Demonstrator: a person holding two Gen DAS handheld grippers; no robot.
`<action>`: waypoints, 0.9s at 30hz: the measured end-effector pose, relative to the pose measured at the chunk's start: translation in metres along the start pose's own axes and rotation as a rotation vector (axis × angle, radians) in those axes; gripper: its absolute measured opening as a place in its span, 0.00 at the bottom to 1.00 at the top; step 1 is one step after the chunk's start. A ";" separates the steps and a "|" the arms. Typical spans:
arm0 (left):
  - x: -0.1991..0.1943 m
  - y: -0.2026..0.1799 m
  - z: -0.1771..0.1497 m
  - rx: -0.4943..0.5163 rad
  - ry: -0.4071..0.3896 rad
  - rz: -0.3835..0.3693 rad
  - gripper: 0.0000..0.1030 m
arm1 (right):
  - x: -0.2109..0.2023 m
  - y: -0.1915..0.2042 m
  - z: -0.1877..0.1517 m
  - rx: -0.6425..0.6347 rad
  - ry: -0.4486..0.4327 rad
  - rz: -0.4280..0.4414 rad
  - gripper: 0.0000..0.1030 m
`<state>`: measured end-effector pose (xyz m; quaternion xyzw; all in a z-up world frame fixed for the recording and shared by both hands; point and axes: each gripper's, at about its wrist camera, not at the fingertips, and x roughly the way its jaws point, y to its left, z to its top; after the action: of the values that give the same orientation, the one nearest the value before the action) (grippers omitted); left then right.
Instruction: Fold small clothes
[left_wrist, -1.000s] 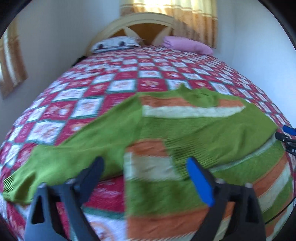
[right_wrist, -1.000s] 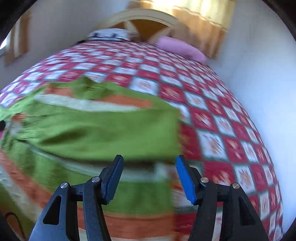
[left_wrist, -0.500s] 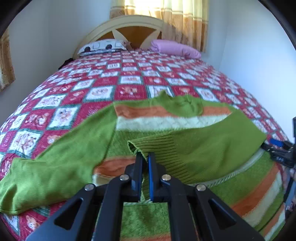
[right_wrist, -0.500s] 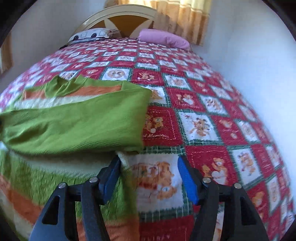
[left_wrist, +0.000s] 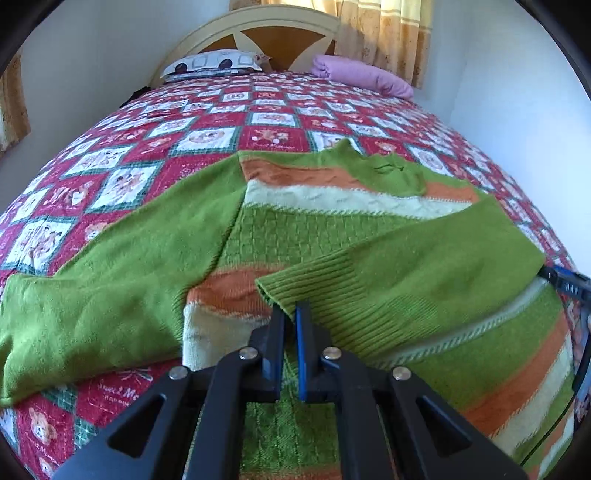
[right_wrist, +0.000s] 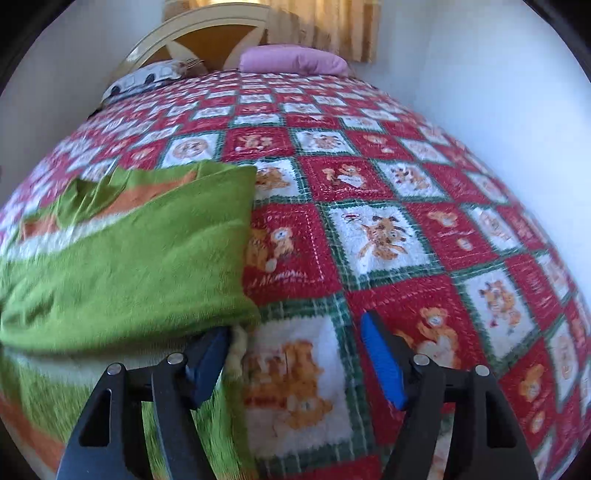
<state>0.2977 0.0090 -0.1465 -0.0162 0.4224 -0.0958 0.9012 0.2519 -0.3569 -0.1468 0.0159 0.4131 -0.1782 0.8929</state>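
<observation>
A green sweater (left_wrist: 314, 236) with orange and cream stripes lies flat on the bed. Its right sleeve (left_wrist: 417, 273) is folded across the body, and its left sleeve (left_wrist: 92, 288) stretches out to the left. My left gripper (left_wrist: 290, 314) is shut on the ribbed cuff of the folded sleeve. My right gripper (right_wrist: 295, 339) is open at the sweater's right edge (right_wrist: 147, 258), above the bedspread, with its left finger touching the fold. The right gripper also shows at the far right of the left wrist view (left_wrist: 565, 282).
The bed is covered by a red, white and green patchwork bedspread (right_wrist: 388, 229). A patterned pillow (left_wrist: 214, 64) and a pink pillow (left_wrist: 362, 75) lie by the headboard (left_wrist: 255, 26). A white wall (right_wrist: 498, 92) runs along the right side.
My left gripper closed from wide open onto the folded sleeve's cuff. My right gripper stayed open and shifted right off the sweater, toward its right edge.
</observation>
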 end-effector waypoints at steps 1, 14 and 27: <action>-0.001 0.001 0.000 -0.001 -0.006 0.006 0.08 | -0.005 0.000 -0.002 -0.008 0.001 -0.004 0.68; -0.037 0.004 -0.013 0.027 -0.044 0.076 0.76 | -0.053 0.045 0.037 -0.112 -0.117 0.189 0.51; -0.105 0.131 -0.066 -0.067 -0.085 0.333 0.89 | -0.054 0.095 0.015 -0.297 -0.070 0.128 0.49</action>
<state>0.2020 0.1606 -0.1236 0.0202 0.3836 0.0698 0.9206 0.2621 -0.2541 -0.1084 -0.0962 0.4015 -0.0586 0.9089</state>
